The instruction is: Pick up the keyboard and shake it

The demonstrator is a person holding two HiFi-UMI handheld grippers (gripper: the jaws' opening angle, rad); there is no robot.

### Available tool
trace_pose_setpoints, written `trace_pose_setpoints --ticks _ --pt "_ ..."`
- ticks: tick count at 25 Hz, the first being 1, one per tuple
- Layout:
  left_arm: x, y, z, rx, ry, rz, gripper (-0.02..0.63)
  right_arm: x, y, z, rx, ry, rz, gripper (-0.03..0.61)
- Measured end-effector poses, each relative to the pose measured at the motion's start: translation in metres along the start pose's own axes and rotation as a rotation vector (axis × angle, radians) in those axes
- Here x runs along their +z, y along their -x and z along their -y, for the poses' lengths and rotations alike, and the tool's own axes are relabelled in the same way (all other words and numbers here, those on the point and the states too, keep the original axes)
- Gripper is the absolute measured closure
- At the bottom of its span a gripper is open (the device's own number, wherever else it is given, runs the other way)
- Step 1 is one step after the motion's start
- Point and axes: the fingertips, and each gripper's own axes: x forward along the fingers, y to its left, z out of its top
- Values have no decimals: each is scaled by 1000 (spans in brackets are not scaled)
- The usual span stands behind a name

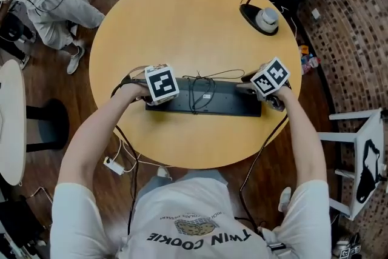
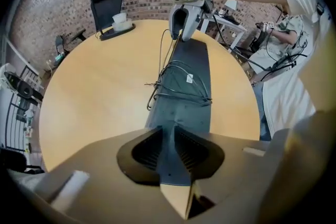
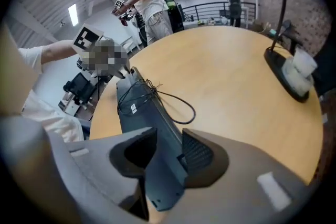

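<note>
- Round wooden worktop [image 1: 182,21], with wood floor around.
- Left hand-held gripper [image 2: 172,147]: clamped on left end of dark keyboard [image 1: 212,101].
- Keyboard: across worktop's near half, cable [image 1: 195,91] wound round its middle.
- Right hand-held gripper [image 3: 165,157]: clamped on keyboard's right end.
- Lamp base [image 1: 265,20]: far right, well apart.

Ends of keyboard [image 1: 209,97] hidden under left gripper [image 1: 155,94] and right gripper [image 1: 260,88]. Keyboard's label [image 2: 189,78] too small to read. Far right: desk lamp [image 3: 277,56] head cut off by top edge.
</note>
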Motion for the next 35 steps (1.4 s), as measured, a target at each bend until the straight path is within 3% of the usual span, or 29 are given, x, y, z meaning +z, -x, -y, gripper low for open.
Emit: trace_pose_setpoints --ticks 3,6,8,13,17,23,27,32,35 --pt "-7 11 32 -1 41 65 548 -1 4 -32 -84 -26 80 437" --pt "-13 23 48 84 65 160 555 -6 2 -71 -165 -48 144 437" --pt "-24 31 67 97 80 195 556 -8 -2 -103 -192 -63 177 437" --pt "-44 45 138 78 93 275 582 -27 -9 -187 -249 -90 251 437" --pt "-30 67 194 33 115 428 587 -43 -10 -251 -276 -141 348 439" --pt "-4 109 264 42 235 633 589 -58 -4 -332 -310 -184 514 439" --pt "-5 132 305 139 340 758 594 -63 11 -378 -342 -282 690 439" --pt "-1 132 367 235 463 838 594 -106 37 -420 -429 -384 833 439" --pt "8 128 408 265 549 870 594 -145 45 -447 -431 -427 878 439"
